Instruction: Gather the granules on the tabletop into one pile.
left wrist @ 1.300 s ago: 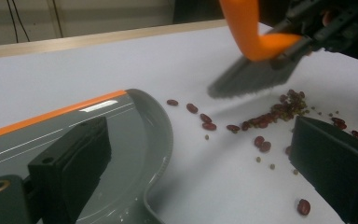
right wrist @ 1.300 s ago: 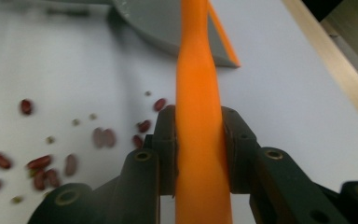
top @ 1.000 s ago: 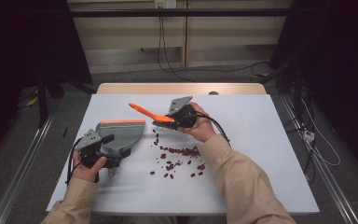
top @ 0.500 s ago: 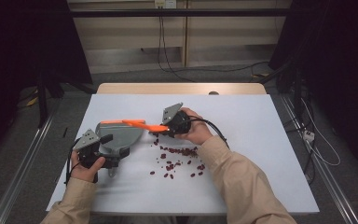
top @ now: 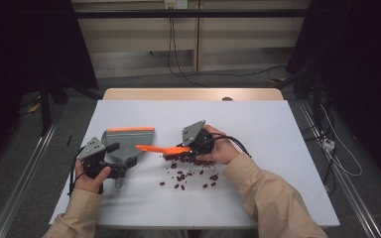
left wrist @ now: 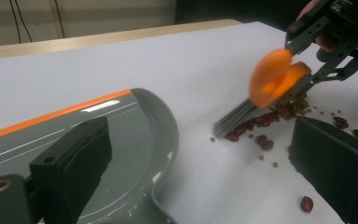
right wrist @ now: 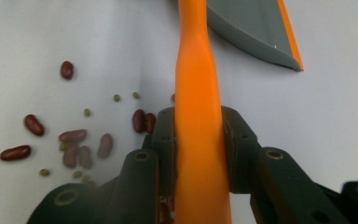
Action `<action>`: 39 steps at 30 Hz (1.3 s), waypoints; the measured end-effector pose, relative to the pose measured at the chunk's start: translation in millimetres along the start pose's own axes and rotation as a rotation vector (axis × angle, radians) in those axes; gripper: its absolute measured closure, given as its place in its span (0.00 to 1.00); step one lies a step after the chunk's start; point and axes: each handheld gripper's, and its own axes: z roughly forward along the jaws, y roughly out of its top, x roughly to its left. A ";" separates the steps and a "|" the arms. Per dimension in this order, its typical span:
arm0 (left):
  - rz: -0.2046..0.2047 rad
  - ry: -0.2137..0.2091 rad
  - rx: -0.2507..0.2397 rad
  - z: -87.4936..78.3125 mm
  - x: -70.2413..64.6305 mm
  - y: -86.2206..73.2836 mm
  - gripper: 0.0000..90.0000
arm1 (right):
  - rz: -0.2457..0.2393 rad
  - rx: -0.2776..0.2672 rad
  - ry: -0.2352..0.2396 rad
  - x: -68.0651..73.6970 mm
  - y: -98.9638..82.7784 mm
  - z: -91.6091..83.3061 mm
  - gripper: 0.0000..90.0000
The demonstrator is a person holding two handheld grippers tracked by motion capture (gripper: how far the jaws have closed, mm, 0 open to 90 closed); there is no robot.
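A grey dustpan with an orange front lip lies on the white table at the left. My left gripper sits at its rear. In the left gripper view the jaws stand wide apart: one lies over the pan, the other over bare table. My right gripper is shut on the orange handle of a small brush, which points left toward the pan. Its grey bristles touch a scatter of red beans. The right gripper view shows the jaws clamped on the handle.
Small green beans are mixed among the red ones. The table's wooden far edge runs behind. Cables hang off to the right of the table, and a dark floor lies on both sides.
The right hand has brought the brush nearer the person and down, from tilted above the table to level with its bristles at the beans. The left hand and dustpan have stayed put.
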 end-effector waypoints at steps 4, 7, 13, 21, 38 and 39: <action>0.008 0.002 0.007 -2.9 1.6 -2.7 0.06 | -0.002 0.002 0.021 7.1 -1.7 -5.6 0.79; 0.008 0.010 0.013 -6.6 4.4 -6.2 0.06 | -0.010 0.009 0.036 12.4 -1.5 -8.7 0.79; 0.003 0.018 0.008 -11.1 6.2 -9.6 0.06 | 0.029 -0.022 -0.004 10.3 -1.6 -16.8 0.79; 0.011 0.003 0.018 -9.3 4.0 -10.8 0.06 | 0.050 -0.044 -0.081 -15.8 14.9 0.6 0.79; 0.021 -0.009 0.027 -8.2 3.4 -13.6 0.06 | 0.017 -0.030 0.073 0.3 17.0 13.5 0.79; 0.020 -0.009 0.028 -7.8 3.2 -13.7 0.06 | 0.020 -0.028 0.074 3.3 16.4 11.1 0.79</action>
